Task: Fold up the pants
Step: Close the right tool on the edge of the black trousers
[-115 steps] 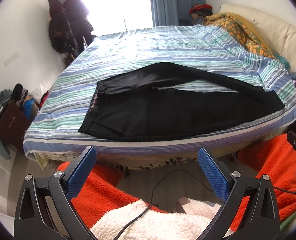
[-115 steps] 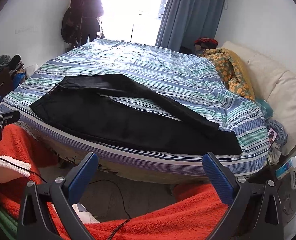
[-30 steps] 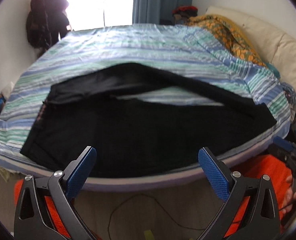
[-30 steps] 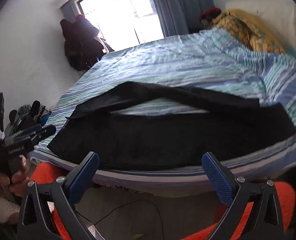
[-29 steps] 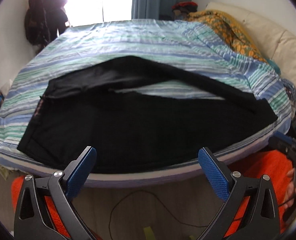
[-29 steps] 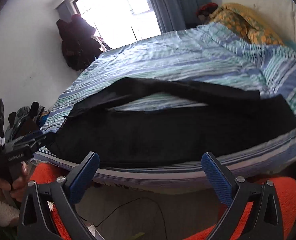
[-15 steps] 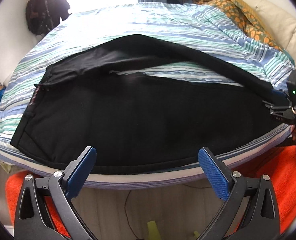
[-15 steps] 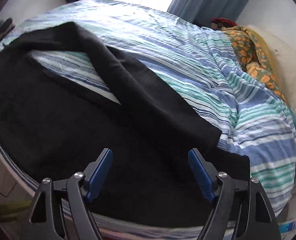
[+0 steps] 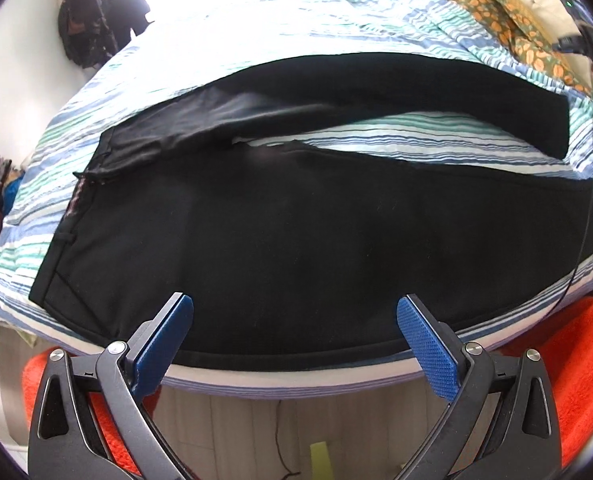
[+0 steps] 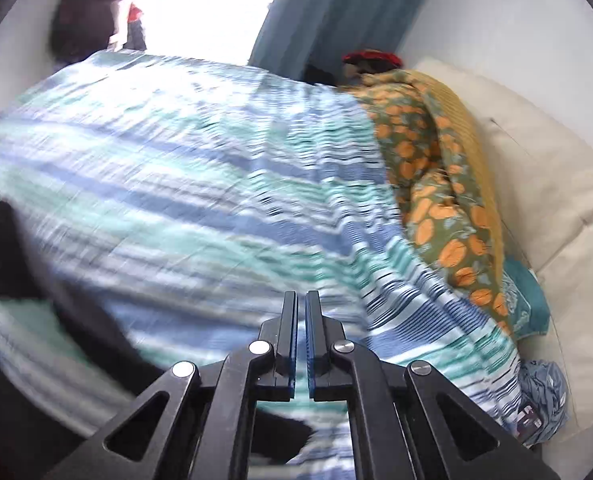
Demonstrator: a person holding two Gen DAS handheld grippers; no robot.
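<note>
Black pants (image 9: 296, 240) lie flat across the near edge of the bed, waistband at the left, the far leg (image 9: 376, 80) splayed away from the near one. My left gripper (image 9: 294, 304) hangs open just above the near leg's front edge, nothing between its blue pads. My right gripper (image 10: 301, 296) hovers over the striped cover (image 10: 176, 160) near the bed's right end. Its jaws are closing, a thin slit left, no cloth in it. Blurred black pants (image 10: 0, 248) show at that view's left. A hand carries the right gripper at the left wrist view's top right.
An orange-patterned quilt (image 10: 436, 184) and a cream padded headboard (image 10: 536, 200) bound the bed's right side. An orange fleece blanket (image 9: 576, 360) lies below the bed edge, a thin cable (image 9: 584, 232) hangs across the hems, and dark coats (image 9: 96, 20) hang at the far left.
The right gripper swung from the pant hems up and over the bed's right end while its jaws went from wide apart to nearly together. The left gripper came closer and lower over the near leg.
</note>
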